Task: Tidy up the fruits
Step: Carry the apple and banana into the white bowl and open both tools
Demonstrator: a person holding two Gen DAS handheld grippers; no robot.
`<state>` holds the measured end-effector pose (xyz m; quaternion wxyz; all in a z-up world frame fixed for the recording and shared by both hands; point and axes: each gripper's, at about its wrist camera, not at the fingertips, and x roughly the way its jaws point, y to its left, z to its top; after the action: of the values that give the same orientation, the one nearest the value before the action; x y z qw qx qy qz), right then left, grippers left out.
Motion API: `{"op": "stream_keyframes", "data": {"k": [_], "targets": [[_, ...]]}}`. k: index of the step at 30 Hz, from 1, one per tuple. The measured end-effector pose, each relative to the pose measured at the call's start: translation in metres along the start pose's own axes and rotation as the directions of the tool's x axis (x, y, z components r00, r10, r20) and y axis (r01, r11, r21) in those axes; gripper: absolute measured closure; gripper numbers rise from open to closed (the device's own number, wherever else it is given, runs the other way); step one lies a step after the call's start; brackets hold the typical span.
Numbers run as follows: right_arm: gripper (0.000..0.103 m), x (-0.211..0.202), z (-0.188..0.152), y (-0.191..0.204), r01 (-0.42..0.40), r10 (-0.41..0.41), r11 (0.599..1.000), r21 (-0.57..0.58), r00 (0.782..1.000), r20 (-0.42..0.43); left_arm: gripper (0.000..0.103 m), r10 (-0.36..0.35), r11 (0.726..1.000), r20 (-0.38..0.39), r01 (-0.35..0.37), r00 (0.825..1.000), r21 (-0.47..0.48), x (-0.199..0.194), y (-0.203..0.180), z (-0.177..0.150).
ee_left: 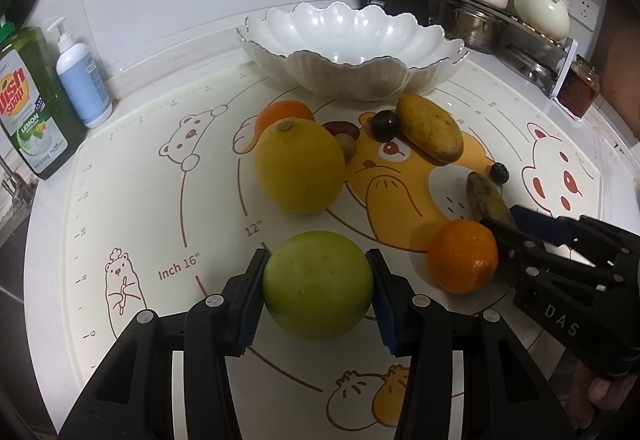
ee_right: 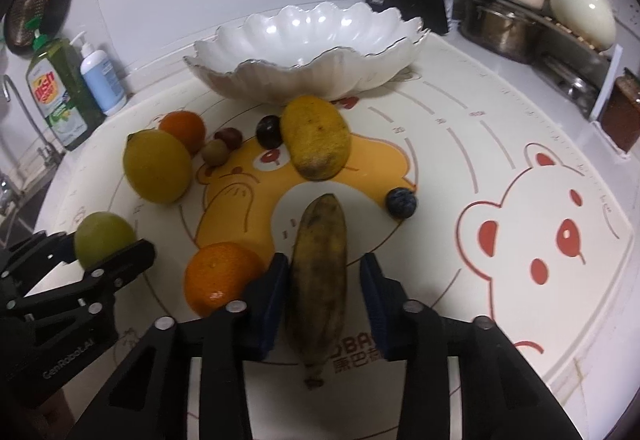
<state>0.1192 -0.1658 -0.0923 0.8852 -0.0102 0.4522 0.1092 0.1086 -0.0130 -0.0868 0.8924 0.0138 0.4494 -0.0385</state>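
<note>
A green apple sits pinched between the left gripper's fingers. The right gripper's fingers straddle a banana, the left pad touching, a gap at the right. An orange lies just left; the bowl stands far ahead.

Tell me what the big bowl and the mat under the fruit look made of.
Scalloped bowl: looks like glazed ceramic or porcelain, glossy white with bright glare spots and a thin metallic-looking rim line; glass can't be ruled out. Mat: looks like soft silicone or similar, matte cream, printed with cartoon bears and measuring rings.
</note>
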Motion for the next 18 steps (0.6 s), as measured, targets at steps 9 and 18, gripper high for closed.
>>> {"op": "stream_keyframes", "data": {"k": [9, 18], "targets": [[0.072, -0.004, -0.001, 0.001, -0.007, 0.007, 1.000, 0.004, 1.000, -0.014, 0.055, 0.001, 1.000, 0.019, -0.002, 1.000, 0.004, -0.008, 0.001, 0.001], [0.072, -0.026, 0.010, -0.005, 0.020, -0.021, 1.000, 0.020, 0.999, 0.048, 0.055, -0.008, 1.000, 0.069, 0.008, 0.998, 0.014, -0.022, -0.002, 0.016]]}}
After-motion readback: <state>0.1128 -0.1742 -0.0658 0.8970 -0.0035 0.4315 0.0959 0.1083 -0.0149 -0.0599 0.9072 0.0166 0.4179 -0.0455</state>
